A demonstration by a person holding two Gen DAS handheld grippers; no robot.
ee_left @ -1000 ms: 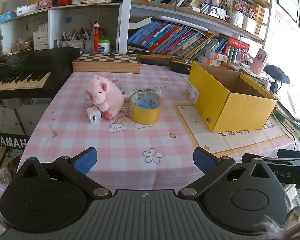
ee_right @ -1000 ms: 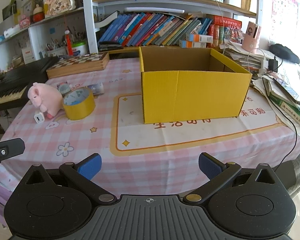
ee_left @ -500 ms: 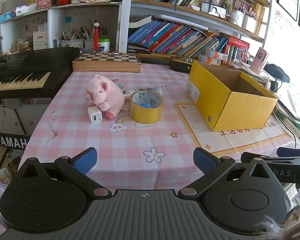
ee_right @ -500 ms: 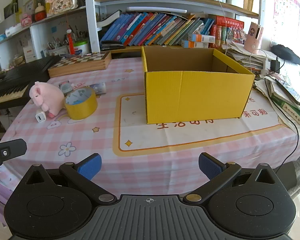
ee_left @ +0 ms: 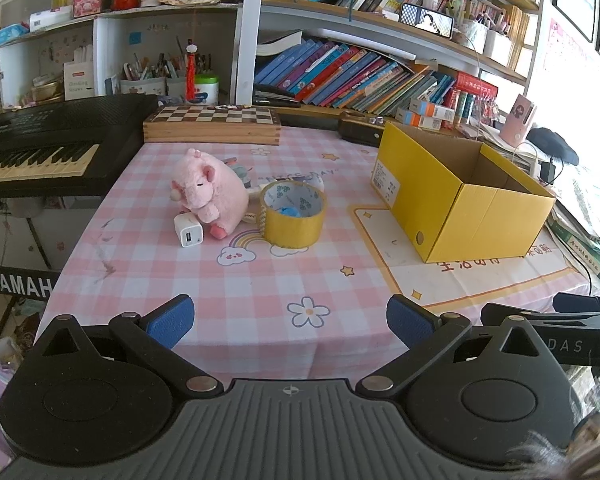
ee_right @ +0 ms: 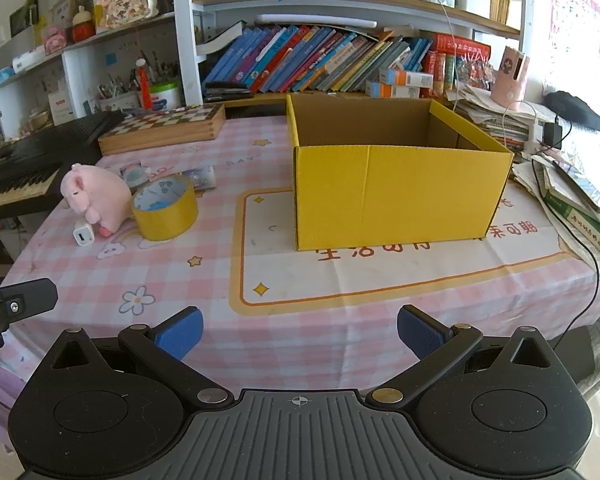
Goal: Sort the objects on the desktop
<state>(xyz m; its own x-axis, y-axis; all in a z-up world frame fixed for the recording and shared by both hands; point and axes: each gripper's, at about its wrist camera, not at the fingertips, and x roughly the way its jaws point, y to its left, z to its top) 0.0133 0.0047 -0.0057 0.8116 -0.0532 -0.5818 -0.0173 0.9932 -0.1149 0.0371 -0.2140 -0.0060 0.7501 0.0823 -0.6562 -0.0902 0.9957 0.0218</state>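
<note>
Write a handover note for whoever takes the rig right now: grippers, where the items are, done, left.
Left gripper: jaws open, empty, short of the table's near edge.
Right gripper: the same, facing the yellow box.
Pink plush pig, white charger and yellow tape roll sit clustered left of the box; small items lie behind them.
Done: nothing visible in the box, though its floor is hidden.
Left: move all of them.

Both wrist views looked forward from just off the near edge of the surface, facing the bookshelves. The left view sat nearer the pink plush pig; the right view faced the yellow box. Both shared pig, tape roll and box.
</note>
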